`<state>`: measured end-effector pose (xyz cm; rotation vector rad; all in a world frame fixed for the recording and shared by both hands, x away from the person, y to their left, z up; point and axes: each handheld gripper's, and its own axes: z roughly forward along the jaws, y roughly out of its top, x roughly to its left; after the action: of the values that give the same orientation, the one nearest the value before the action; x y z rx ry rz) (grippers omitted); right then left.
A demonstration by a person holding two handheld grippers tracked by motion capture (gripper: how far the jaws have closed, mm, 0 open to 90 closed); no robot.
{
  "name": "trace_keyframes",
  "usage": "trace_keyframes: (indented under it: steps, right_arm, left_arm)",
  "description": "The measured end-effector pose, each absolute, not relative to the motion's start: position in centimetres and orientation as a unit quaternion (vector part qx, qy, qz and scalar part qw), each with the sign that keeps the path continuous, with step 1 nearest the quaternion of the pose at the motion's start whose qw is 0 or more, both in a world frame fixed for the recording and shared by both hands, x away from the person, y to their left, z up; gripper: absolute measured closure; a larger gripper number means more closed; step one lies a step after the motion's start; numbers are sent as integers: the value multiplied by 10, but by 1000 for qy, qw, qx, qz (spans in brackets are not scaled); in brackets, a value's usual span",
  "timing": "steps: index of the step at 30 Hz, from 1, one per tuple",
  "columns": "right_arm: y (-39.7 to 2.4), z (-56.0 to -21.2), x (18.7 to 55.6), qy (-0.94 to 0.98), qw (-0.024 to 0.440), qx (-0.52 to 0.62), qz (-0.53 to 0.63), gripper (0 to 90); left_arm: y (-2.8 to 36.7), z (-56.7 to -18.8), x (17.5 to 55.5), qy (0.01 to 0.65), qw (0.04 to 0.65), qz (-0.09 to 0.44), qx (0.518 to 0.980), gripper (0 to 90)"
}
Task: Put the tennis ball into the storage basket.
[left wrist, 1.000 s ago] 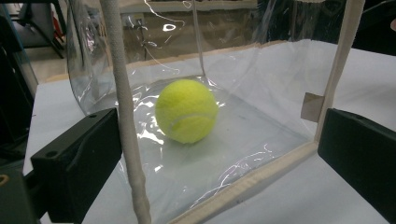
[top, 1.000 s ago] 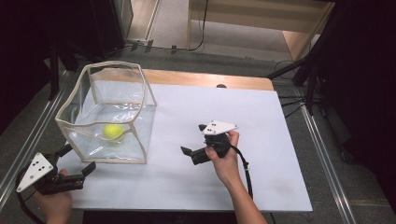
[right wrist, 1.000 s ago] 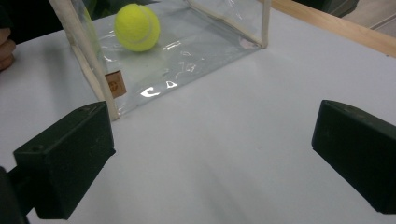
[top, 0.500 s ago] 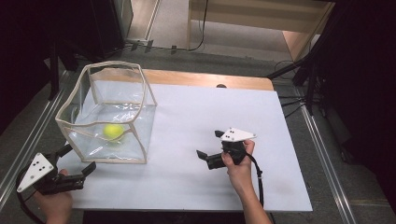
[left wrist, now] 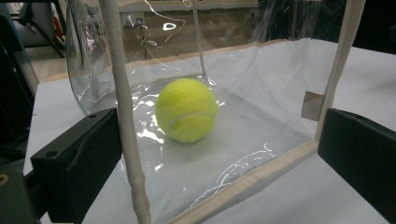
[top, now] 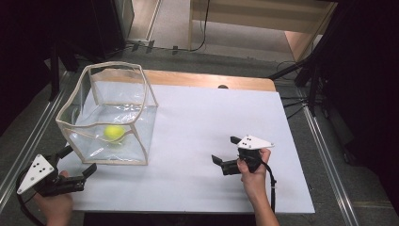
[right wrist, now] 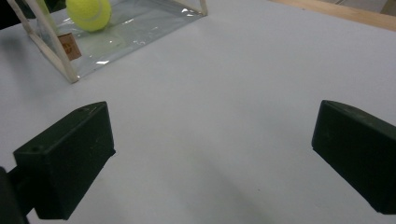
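White counter (top: 197, 122) carries a clear bag (top: 109, 115) with the tennis ball (top: 114, 132) resting inside, and since the left hand-held gripper (top: 77, 161) gapes wide at its near corner while the right hand-held gripper (top: 225, 150) waits wide and empty well apart, a careless nudge could tip the flimsy bag.

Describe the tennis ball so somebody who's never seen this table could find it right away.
Start at the white table and look to its left side, where a clear plastic bag with cream trim stands open. The tennis ball lies on the bag's floor, just ahead of the left claw. It is the only round, bright yellow-green thing there; everything around it is white, clear or black.
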<state>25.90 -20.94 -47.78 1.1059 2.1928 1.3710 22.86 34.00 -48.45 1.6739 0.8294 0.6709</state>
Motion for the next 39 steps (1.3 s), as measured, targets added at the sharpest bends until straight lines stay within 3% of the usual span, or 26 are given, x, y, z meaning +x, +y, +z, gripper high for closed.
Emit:
trace_keyframes:
  steps: [39]
  right_arm:
    - [-302,-496,214,724,203,468,464,0]
  left_arm:
    - [339,-485,228,348,547,286,706,1]
